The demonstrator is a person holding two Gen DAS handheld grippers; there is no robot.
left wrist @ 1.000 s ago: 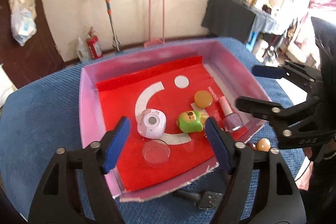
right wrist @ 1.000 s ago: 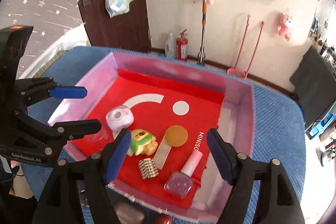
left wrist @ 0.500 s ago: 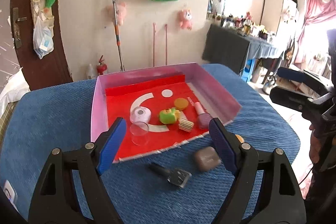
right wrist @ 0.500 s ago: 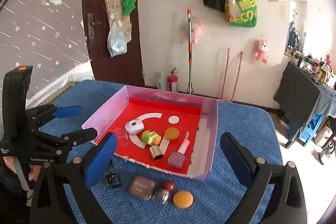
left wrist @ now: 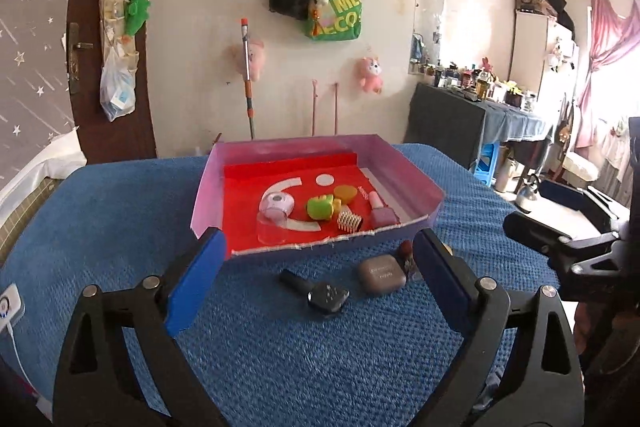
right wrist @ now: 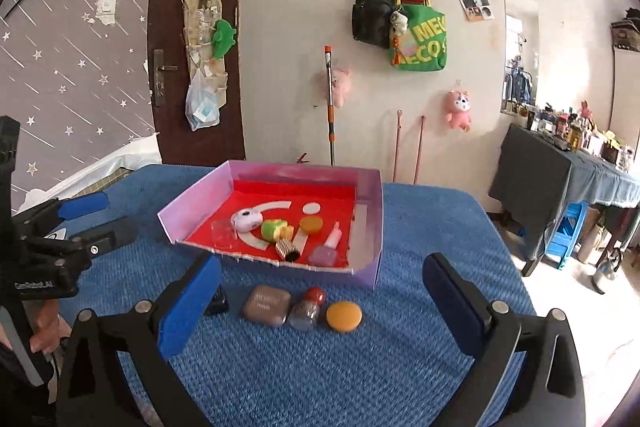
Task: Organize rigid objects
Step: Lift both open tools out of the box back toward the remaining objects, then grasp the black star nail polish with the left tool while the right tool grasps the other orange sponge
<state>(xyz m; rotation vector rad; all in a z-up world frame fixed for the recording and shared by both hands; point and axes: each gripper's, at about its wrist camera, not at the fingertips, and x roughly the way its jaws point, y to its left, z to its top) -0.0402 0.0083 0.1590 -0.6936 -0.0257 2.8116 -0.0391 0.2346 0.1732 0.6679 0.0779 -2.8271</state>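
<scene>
Two tools hang side by side above the blue worktop (right wrist: 420,367), both spread wide and pinching nothing: the left tool (left wrist: 318,277) and the right tool (right wrist: 322,305) are raised and drawn back, which reads as a pause to survey what is left before choosing a target. Just ahead of the right tool's fingers a short row lies loose on the cloth: a brown case (right wrist: 266,305), a small red-capped bottle (right wrist: 307,307) touching it, and an orange disc (right wrist: 344,315) beside that on the right. A dark watch-like gadget (left wrist: 326,297) lies left of the case, between the left tool's fingers in its own view and partly hidden behind a finger in the right view. Beyond this row sits the pink tray (right wrist: 378,211) lined in red, its low front edge facing the tools, likely so things can be dropped in from this side. Inside it are a white round gadget (right wrist: 247,219), a clear cup (right wrist: 222,233), a green toy (right wrist: 273,229), a second orange disc (right wrist: 311,224), a gold studded piece (right wrist: 285,249) and a nail polish bottle (right wrist: 325,253). By my judgement about half the job is done; the four pieces outside remain, each nearest the tool on its own side.
</scene>
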